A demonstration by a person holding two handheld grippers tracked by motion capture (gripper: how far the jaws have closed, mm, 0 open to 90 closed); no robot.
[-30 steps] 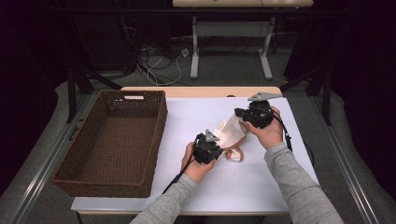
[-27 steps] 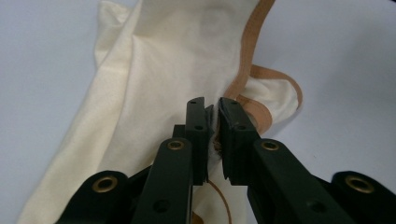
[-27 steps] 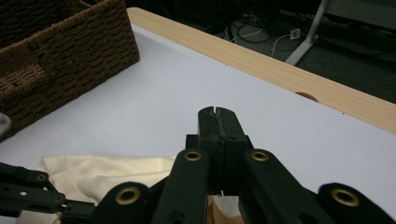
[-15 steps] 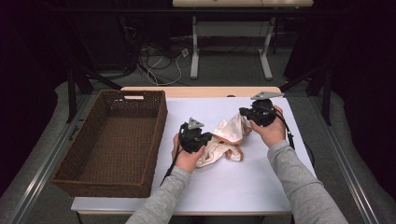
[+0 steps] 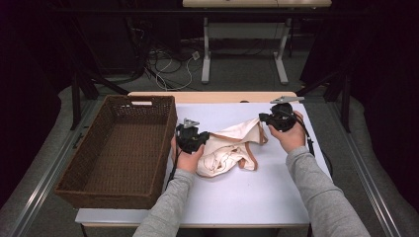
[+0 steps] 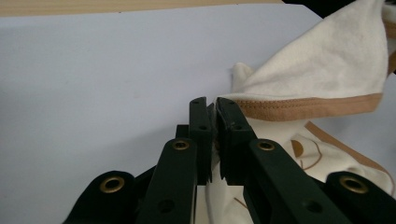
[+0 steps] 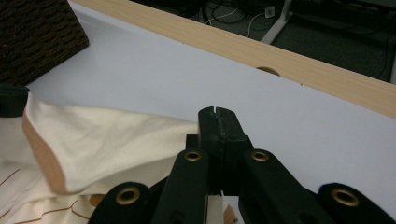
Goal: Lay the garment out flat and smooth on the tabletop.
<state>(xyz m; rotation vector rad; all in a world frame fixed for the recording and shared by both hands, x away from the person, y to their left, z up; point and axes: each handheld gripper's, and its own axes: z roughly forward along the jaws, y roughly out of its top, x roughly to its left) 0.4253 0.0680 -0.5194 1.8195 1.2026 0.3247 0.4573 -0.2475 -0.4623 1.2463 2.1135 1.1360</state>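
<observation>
Both clamp the cream garment (image 5: 232, 148): left hand-held gripper (image 5: 193, 139) at 9 o'clock, right hand-held gripper (image 5: 273, 120) at 2; keep it taut and level toward the basket (image 5: 84, 185)

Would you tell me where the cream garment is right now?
In the high view, the cream garment lies mid-table on the white table, right of the wicker basket, stretched between the left tool and right tool.
</observation>
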